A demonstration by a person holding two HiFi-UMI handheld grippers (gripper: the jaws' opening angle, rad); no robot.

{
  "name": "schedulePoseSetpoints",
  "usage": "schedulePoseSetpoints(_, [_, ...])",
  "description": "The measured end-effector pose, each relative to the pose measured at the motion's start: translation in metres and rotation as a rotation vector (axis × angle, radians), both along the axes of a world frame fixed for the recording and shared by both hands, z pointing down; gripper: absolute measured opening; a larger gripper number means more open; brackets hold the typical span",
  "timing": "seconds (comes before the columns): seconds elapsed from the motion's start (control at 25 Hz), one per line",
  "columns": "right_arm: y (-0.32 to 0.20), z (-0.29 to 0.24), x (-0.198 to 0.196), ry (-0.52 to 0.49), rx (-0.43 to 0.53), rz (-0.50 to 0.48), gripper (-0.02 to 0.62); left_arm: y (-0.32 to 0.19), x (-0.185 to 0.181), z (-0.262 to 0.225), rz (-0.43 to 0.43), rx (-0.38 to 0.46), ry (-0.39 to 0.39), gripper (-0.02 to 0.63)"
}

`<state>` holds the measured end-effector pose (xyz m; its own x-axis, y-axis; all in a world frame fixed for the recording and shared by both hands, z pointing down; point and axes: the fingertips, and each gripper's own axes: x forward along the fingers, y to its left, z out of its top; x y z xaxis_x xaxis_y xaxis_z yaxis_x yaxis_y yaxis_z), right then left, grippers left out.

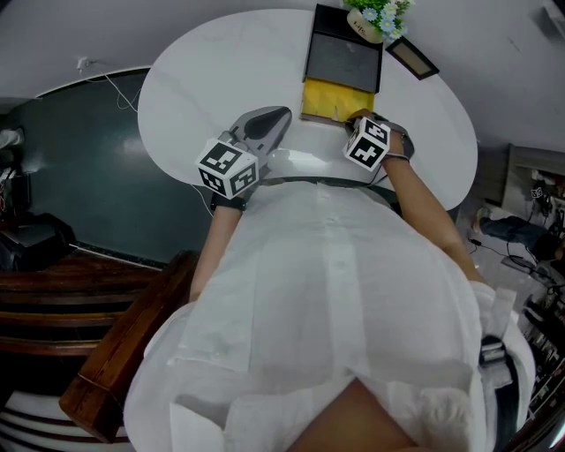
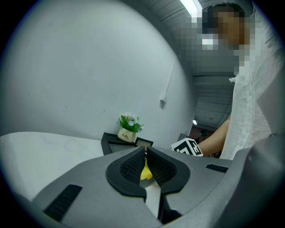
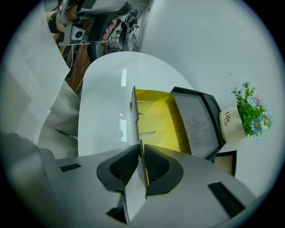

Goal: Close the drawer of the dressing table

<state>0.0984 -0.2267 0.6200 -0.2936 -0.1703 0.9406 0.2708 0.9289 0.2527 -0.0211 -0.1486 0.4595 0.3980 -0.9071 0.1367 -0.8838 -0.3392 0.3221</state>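
Head view: a black dressing table (image 1: 344, 55) sits at the far edge of the white table (image 1: 203, 71), with a plant (image 1: 380, 16) just behind it. Its yellow drawer (image 1: 328, 95) is pulled out toward the person. The right gripper (image 1: 360, 116) points steeply down at the drawer's right front corner. The left gripper (image 1: 275, 116) hovers over the table just left of the drawer, apart from it.

Left gripper view: the left gripper (image 2: 146, 152) is clenched with nothing between its pads. Only a sliver of yellow shows beyond them.

Right gripper view: the right gripper (image 3: 140, 153) is pinched on the thin front panel (image 3: 133, 116) of the drawer (image 3: 158, 122). The drawer is wide open, so closing has not begun. The plant (image 3: 249, 111) stands touching or just beside the dressing table's (image 3: 196, 119) far side.

Risks, as I judge them: the hold is at one end of the panel, so a push from there could skew the drawer and jam it. Nothing steadies the dressing table, so it may slide back instead, shoving the plant toward the far edge. The pinch on so thin a panel could also slip.
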Motion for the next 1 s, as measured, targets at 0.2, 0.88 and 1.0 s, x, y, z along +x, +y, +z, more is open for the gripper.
schedulePoseSetpoints(0.2, [-0.009,0.001,-0.005,-0.019,0.023,0.005,0.026,-0.004,-0.002,0.002,-0.006,-0.005,0.001,0.028])
schedulePoseSetpoints(0.88, [-0.031,0.004,-0.008,-0.013,0.07,-0.004,0.029,-0.018,-0.008,0.005,-0.013,-0.018,0.004,0.028])
schedulePoseSetpoints(1.0, [-0.035,0.005,-0.01,-0.013,0.074,-0.003,0.029,-0.02,-0.009,0.005,-0.015,-0.019,0.004,0.028])
